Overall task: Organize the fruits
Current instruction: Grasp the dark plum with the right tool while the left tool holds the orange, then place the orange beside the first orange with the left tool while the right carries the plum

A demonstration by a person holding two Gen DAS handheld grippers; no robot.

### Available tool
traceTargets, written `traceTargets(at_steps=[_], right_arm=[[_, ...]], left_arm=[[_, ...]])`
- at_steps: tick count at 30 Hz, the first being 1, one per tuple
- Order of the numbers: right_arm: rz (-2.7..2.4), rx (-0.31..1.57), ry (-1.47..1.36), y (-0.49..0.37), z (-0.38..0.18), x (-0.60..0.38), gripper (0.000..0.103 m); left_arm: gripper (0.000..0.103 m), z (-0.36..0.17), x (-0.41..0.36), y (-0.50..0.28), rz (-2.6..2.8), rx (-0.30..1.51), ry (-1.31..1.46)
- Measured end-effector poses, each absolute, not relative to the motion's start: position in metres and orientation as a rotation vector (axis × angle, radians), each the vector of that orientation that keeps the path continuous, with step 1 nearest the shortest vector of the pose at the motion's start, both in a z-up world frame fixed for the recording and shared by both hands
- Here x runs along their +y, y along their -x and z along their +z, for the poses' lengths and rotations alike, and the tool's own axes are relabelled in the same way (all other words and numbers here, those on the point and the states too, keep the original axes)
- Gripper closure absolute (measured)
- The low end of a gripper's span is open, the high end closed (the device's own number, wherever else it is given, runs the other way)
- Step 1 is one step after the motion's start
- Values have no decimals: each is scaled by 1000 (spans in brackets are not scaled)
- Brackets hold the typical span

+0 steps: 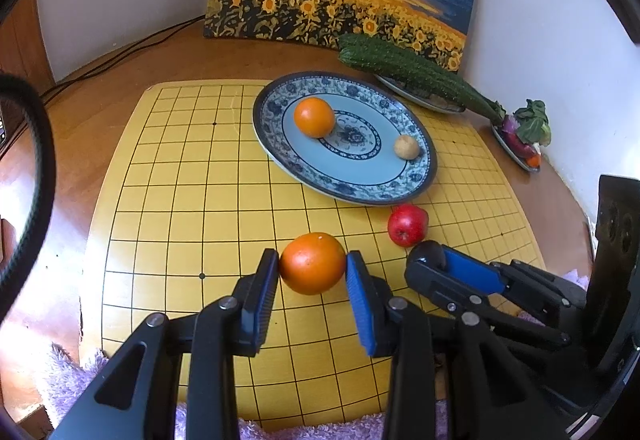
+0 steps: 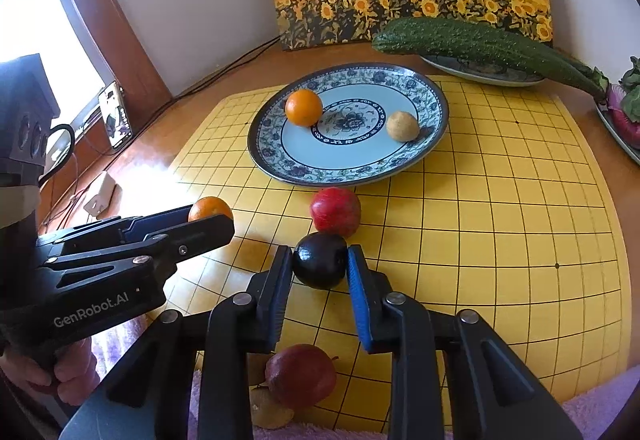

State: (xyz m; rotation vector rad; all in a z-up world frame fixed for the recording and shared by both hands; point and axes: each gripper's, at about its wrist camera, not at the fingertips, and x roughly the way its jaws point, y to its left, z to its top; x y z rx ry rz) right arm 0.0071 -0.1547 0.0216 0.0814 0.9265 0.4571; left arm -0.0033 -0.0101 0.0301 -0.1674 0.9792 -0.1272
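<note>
"GenRobot.AI" in pale letters on the black body of the left gripper (image 2: 210,218)

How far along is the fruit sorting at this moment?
Done: one orange and a small tan fruit sit on the plate. In hand: left gripper clamps a second orange, right gripper a dark plum. Left: red apple, another red fruit.

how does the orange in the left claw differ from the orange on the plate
The orange in the left claw sits on the yellow grid board, pinched between the pads; the orange on the plate rests free on the blue patterned plate, untouched. Both are round and similar in colour.
</note>
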Motion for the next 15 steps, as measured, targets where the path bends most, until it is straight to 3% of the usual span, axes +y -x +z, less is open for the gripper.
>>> traceTargets(at_steps=[15], right_arm=[[463,902,-99,-5,28,-166,74]], left_arm=[[67,38,-17,1,-139,970,149]])
